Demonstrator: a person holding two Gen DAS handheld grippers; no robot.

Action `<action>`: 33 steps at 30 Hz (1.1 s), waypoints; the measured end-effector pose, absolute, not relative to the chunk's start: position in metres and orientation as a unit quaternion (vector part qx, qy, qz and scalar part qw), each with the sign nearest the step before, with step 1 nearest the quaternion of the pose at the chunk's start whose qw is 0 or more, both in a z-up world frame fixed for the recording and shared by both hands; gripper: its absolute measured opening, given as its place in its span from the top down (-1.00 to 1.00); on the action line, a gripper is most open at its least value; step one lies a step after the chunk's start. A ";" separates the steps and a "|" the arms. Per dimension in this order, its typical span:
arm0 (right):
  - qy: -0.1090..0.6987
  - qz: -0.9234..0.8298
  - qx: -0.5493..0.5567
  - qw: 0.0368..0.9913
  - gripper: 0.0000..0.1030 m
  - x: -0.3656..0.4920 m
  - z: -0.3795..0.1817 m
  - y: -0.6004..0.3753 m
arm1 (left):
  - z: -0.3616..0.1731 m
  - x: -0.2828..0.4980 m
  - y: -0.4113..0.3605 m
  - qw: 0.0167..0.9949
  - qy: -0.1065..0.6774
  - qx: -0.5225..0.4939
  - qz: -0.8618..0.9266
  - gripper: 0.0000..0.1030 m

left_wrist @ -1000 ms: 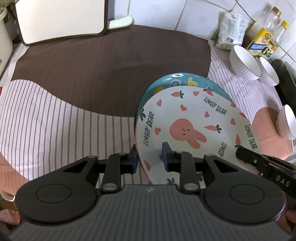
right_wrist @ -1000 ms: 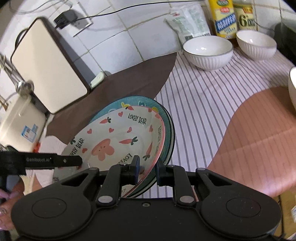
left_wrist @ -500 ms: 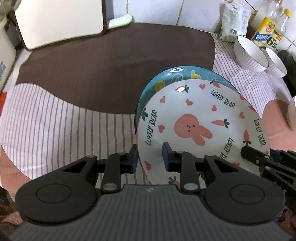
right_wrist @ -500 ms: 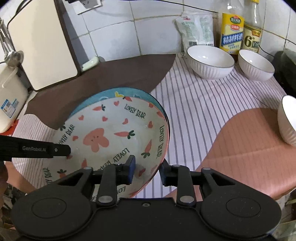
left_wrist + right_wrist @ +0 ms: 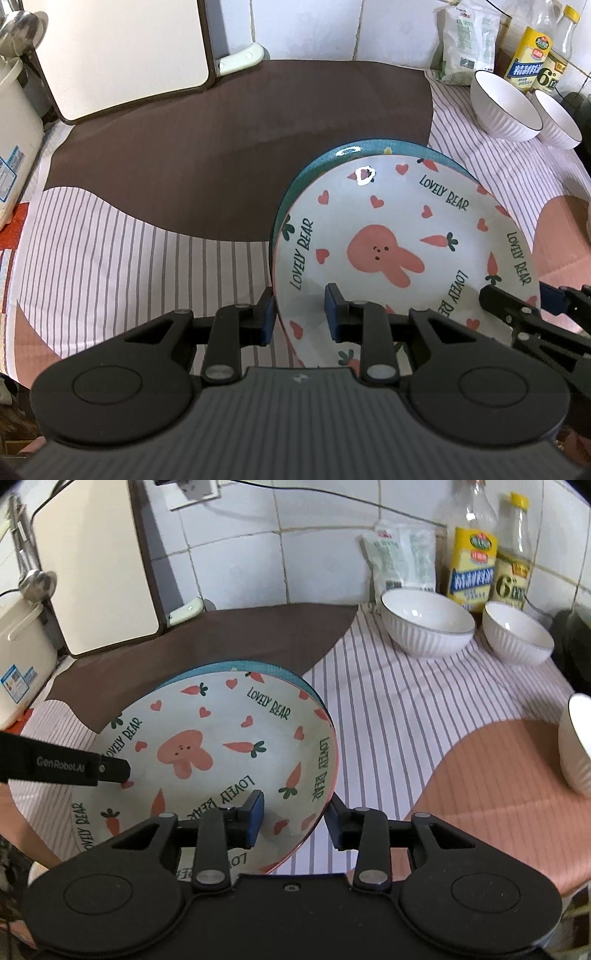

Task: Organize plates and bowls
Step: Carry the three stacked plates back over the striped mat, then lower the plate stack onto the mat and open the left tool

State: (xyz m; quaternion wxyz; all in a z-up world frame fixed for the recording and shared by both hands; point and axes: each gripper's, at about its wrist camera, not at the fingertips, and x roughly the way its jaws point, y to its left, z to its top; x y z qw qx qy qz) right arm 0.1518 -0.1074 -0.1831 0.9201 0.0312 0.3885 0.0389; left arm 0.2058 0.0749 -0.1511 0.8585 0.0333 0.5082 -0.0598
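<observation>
Left gripper (image 5: 298, 314) pinching white plate (image 5: 402, 251) rim atop teal plate (image 5: 332, 157) for steadiness, right gripper (image 5: 293, 821) just opening, rim between loosened jaws, to release.

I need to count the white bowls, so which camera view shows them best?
The right wrist view: two ribbed white bowls sit whole before the bottles, and a third is cut by the frame edge. The left wrist view squeezes two into its corner.

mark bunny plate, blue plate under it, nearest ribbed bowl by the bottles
bunny plate (image 5: 184, 753): right wrist view, on the pink bunny.
blue plate (image 5: 221, 665): right wrist view, far rim.
ribbed bowl (image 5: 424, 638): right wrist view, outer wall.
</observation>
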 end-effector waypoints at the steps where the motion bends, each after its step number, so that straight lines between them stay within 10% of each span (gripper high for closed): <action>1: 0.383 0.040 0.029 0.922 0.11 0.152 -0.184 -0.107 | -0.151 0.205 0.075 0.860 0.506 0.029 -0.056 0.49; 33: 0.255 0.082 -0.032 0.963 0.07 0.047 -0.106 -0.190 | -0.055 0.109 0.018 0.880 0.448 0.059 -0.147 0.46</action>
